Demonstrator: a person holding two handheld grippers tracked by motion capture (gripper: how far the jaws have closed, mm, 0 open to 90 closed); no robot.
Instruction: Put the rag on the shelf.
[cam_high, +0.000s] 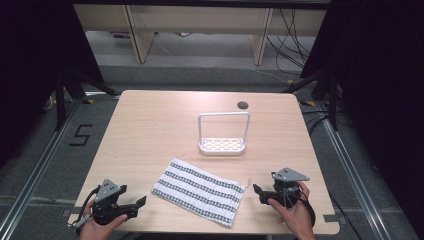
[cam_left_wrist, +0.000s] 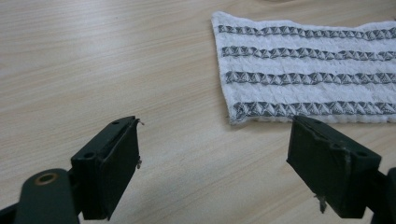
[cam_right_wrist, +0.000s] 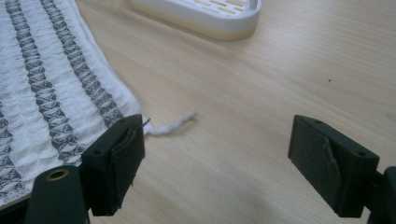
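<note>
A white cloth with grey patterned stripes (cam_high: 199, 190) lies flat near the table's front edge, between my two grippers. My left gripper (cam_high: 142, 202) rests low at the front left, open and holding nothing; in the left gripper view the cloth (cam_left_wrist: 308, 70) lies just ahead of its right jaw. My right gripper (cam_high: 258, 192) is at the front right, open and holding nothing, pointing at the cloth's right end. In the right gripper view the cloth (cam_right_wrist: 46, 88) runs past the left jaw, and a loose white thread (cam_right_wrist: 175, 124) trails from its corner. A white rack with a tall loop handle (cam_high: 223, 134) stands behind the cloth.
The wooden table (cam_high: 145, 130) has a round cable hole (cam_high: 243, 105) at the back right. The white rack's slotted base (cam_right_wrist: 205, 14) sits beyond the right gripper. Dark floor, cables and metal frame rails surround the table.
</note>
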